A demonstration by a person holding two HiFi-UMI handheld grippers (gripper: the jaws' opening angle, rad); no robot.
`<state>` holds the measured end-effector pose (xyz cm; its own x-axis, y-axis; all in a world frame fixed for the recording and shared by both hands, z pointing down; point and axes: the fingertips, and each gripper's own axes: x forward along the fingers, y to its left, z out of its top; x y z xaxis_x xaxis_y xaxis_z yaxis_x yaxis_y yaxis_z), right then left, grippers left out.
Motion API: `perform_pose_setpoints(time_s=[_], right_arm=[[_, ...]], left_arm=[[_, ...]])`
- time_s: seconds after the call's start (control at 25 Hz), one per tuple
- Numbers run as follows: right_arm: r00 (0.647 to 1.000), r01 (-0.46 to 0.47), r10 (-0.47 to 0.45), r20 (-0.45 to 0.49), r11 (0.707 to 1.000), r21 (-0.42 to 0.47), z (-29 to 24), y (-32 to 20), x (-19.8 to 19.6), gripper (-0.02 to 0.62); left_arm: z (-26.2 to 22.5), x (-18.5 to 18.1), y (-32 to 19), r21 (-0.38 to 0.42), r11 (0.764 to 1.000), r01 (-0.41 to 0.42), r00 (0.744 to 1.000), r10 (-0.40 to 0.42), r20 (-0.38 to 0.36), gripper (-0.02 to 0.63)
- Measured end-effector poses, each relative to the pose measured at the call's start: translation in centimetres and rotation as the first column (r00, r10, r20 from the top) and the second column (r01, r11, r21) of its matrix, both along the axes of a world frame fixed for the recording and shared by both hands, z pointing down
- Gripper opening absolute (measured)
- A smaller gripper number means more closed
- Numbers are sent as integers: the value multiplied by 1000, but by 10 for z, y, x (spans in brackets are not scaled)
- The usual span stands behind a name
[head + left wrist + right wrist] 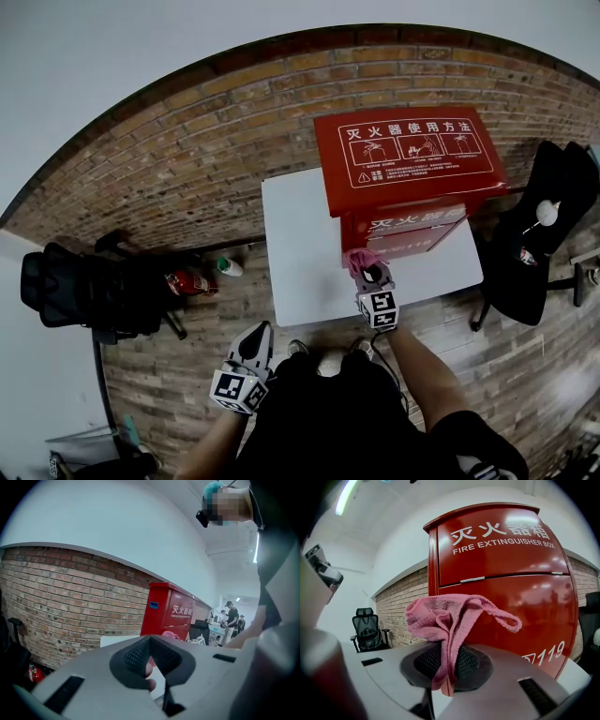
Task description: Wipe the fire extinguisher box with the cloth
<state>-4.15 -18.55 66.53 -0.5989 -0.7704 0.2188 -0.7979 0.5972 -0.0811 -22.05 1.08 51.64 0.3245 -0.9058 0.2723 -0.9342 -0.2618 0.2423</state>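
Observation:
The red fire extinguisher box (403, 155) stands on a white table (300, 244) against the brick wall. Its front, with white lettering, fills the right gripper view (511, 573). My right gripper (367, 274) hovers just in front of the box's lower front, shut on a pink cloth (359, 261). The cloth (445, 616) bunches above the jaws and hangs close to the red panel. My left gripper (255, 339) is held low near my body, off the table's near left corner, its jaws closed and holding nothing. The box (171, 613) shows ahead of the left gripper (152, 665).
A black office chair (84, 286) stands at the left beside a small red extinguisher (187, 281) on the floor. Another black chair (539, 225) is right of the table. Brick wall (187, 159) runs behind. People stand far off (232, 616).

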Motion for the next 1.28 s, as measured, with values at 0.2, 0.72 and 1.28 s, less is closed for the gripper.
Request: perform_pose_setpoints(time_s=[0.2, 0.72, 1.28], right_arm=[[999, 31, -31, -16, 1000, -4, 4, -5, 16, 61], [997, 76, -76, -10, 997, 4, 6, -10, 32, 60], [999, 41, -41, -18, 999, 5, 6, -18, 69, 61]], left_arm=[[3, 23, -2, 4, 1000, 5, 1000, -5, -12, 17], [18, 64, -9, -5, 1000, -5, 1000, 5, -21, 17], [17, 88, -23, 12, 1000, -27, 999, 27, -23, 17]])
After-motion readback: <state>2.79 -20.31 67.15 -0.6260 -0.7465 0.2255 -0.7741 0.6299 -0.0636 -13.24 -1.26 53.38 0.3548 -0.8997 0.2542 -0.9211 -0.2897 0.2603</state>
